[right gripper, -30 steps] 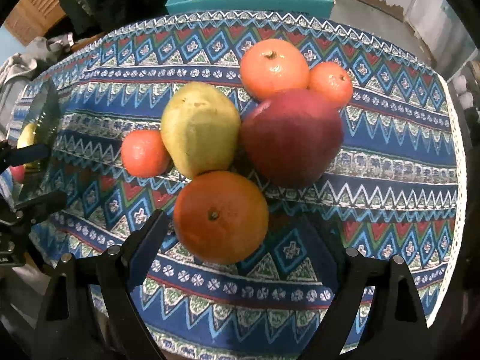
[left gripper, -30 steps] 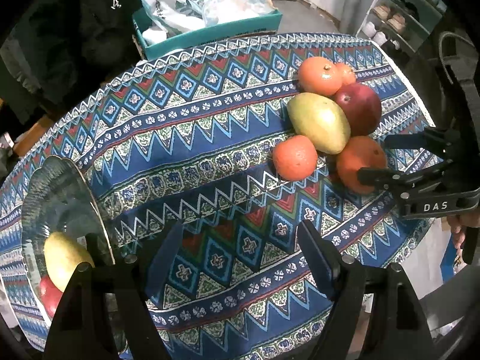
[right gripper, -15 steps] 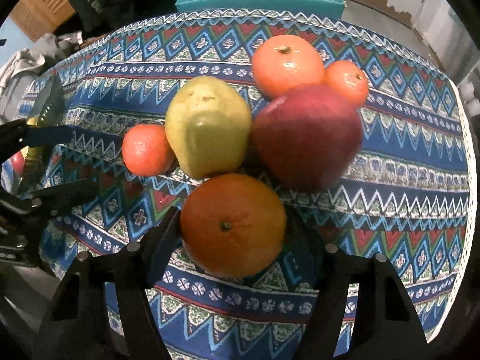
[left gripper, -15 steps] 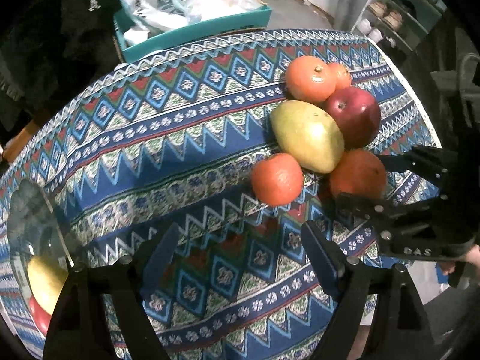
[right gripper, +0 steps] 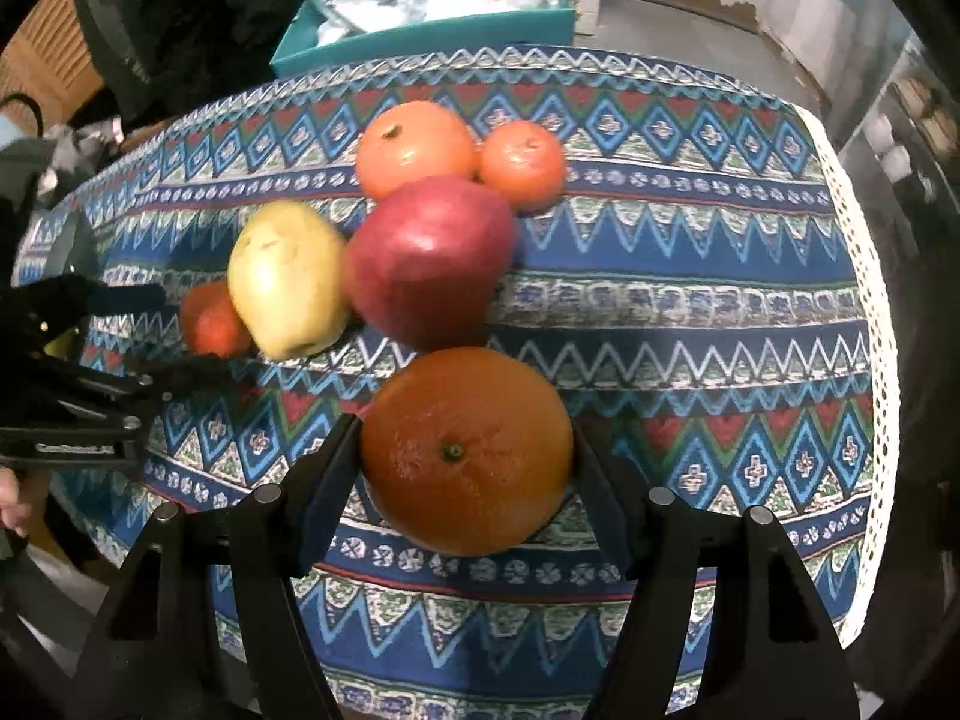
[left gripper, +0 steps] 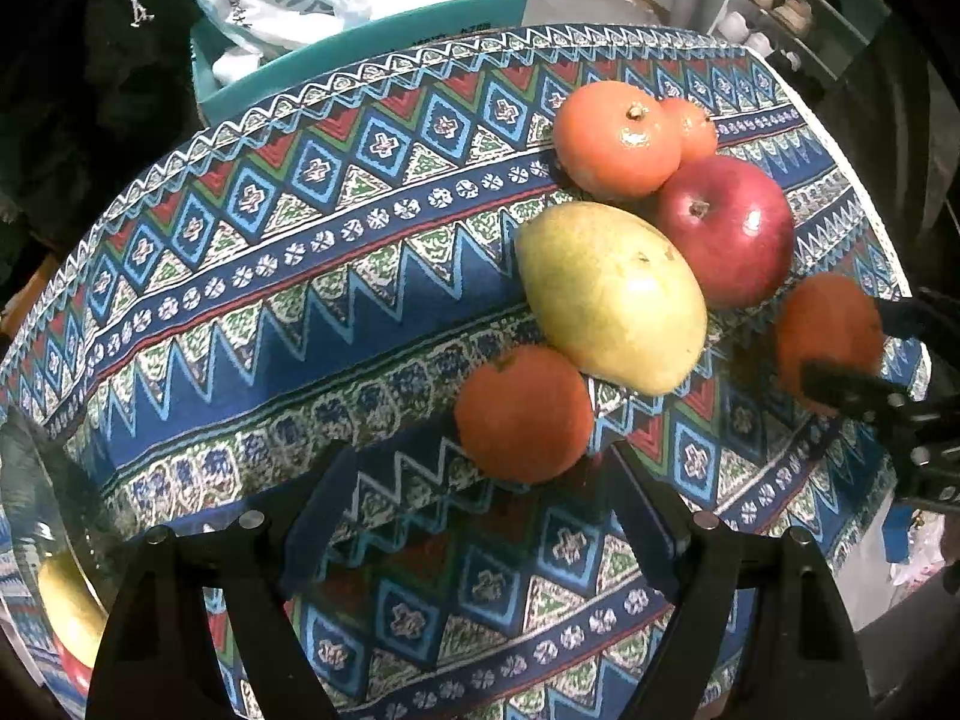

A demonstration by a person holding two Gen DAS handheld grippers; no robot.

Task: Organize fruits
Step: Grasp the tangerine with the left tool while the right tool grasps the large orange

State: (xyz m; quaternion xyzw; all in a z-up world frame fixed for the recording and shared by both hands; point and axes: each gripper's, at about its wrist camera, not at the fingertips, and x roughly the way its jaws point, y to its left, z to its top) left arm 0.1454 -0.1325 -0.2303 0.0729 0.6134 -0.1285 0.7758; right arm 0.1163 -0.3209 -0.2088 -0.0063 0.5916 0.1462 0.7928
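Note:
Fruits lie clustered on the patterned tablecloth: a yellow-green mango, a red apple, two oranges behind, a small orange and a large orange. My right gripper is shut on the large orange, a finger on each side. My left gripper is open, its fingers just short of the small orange. A glass bowl at the left holds a yellow fruit and a red one.
A teal box with bags stands behind the table. The tablecloth's lace edge marks the right table edge. Shelves stand at the far right.
My right gripper has closed onto the large orange. My left gripper has moved forward and right, from beside the bowl towards the small orange.

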